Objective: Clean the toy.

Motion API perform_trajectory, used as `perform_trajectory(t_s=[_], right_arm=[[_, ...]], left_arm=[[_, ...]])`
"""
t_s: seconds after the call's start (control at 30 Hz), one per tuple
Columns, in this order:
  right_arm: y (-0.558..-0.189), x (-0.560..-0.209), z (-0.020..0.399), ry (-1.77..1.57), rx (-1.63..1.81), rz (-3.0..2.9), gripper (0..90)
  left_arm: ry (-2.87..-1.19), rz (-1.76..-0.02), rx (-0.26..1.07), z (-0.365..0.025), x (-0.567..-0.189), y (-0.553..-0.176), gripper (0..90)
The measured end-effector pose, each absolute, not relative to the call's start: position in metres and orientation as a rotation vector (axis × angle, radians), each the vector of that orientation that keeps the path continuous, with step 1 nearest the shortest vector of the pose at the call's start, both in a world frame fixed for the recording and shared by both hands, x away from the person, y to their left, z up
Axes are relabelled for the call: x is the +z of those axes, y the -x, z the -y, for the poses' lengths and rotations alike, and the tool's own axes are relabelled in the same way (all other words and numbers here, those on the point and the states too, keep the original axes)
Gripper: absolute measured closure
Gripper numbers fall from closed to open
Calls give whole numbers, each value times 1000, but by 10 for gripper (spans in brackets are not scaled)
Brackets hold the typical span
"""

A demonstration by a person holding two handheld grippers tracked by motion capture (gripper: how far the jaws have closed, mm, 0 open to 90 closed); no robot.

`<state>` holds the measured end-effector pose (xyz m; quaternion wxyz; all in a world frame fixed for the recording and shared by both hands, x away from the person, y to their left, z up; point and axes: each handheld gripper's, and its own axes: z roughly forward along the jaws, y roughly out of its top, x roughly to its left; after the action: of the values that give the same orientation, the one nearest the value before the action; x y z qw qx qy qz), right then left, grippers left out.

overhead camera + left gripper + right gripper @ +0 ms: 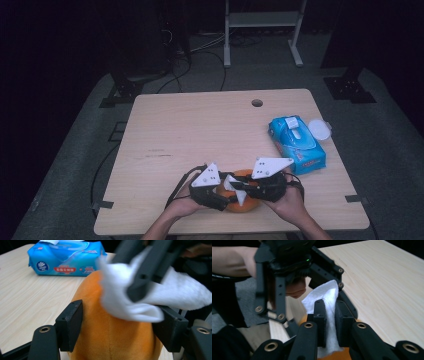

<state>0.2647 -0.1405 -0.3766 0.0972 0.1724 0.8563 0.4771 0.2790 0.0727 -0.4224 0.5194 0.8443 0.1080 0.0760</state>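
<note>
- High view: both hand-held grippers meet at the lower centre of the frame, near the front edge of the light wooden table. The left hand-held gripper and the right hand-held gripper converge over a round orange plush object, which is mostly covered by them.
- High view, right of centre: a blue soft pack of wet wipes lies on the table, with a round white plastic lid just beside its far corner. Both are well apart from the grippers.
- Left gripper view: the orange plush object sits between the left hand-held gripper jaws, which stand partly open on either side of it; the left pad touches the plush, while the contact on the right side is hidden by a white folded wipe. The wipes pack appears at the upper left.
- Right gripper view: the right hand-held gripper jaws are nearly closed, and the white wipe is pinched between the pads, standing upright at the centre of the frame. The orange plush shows as a small patch at the lower edge, directly beneath the wipe.
- Right gripper view, upper left: the left hand-held gripper stands just behind the wipe.
</note>
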Motion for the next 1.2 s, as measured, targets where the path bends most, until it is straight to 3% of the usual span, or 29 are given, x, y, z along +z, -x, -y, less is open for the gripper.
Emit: perform_trajectory(t_s=[0.33, 0.5, 0.83, 1.0, 1.2], right_arm=[[-289, -383, 186, -723, 1394, -2472, 802], [-283, -384, 178, -674, 1374, -2500, 804], [-278, -380, 163, -640, 1417, -2526, 804], [-270, -378, 141, -529, 1389, -2550, 802], [-280, -380, 161, -627, 1402, -2522, 803]], left_arm=[[-2031, -300, 192, -83, -422, -287, 241], [-2035, -342, 233, -95, -422, -291, 250], [-2020, -314, 117, -89, -425, -289, 236], [-2052, -275, 174, -92, -425, -288, 257], [-2030, -349, 175, -99, -424, -293, 233]])
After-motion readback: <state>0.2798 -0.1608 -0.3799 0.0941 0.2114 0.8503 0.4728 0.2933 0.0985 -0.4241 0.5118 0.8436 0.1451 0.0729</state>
